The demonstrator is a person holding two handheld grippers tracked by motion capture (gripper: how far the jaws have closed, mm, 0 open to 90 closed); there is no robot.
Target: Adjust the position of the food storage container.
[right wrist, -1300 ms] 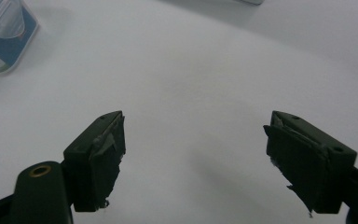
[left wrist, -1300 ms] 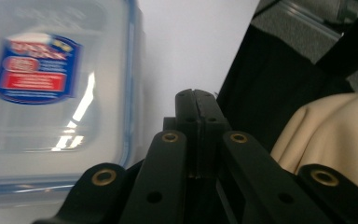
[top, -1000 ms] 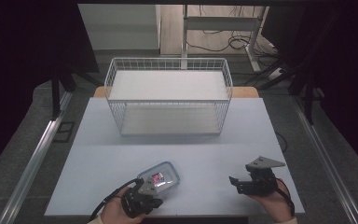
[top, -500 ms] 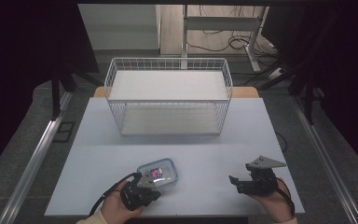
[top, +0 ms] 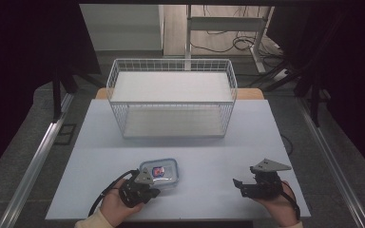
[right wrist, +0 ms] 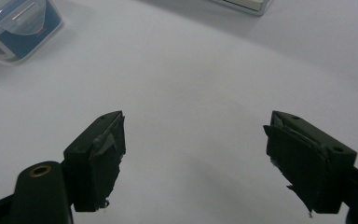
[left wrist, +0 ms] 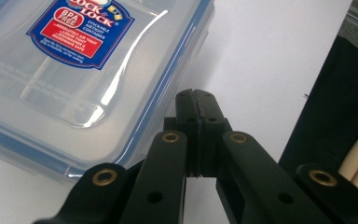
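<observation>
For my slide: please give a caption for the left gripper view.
Shut left gripper beside a clear, blue-rimmed food container on a white table.

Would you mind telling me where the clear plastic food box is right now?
In the high view the food box lies on the table's near left part, in front of the wire basket, right beside the shut left gripper.

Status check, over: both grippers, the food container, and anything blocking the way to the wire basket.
Left gripper shut, empty, beside the lidded food container. Right gripper open, empty. Table bare between container and wire basket.
</observation>
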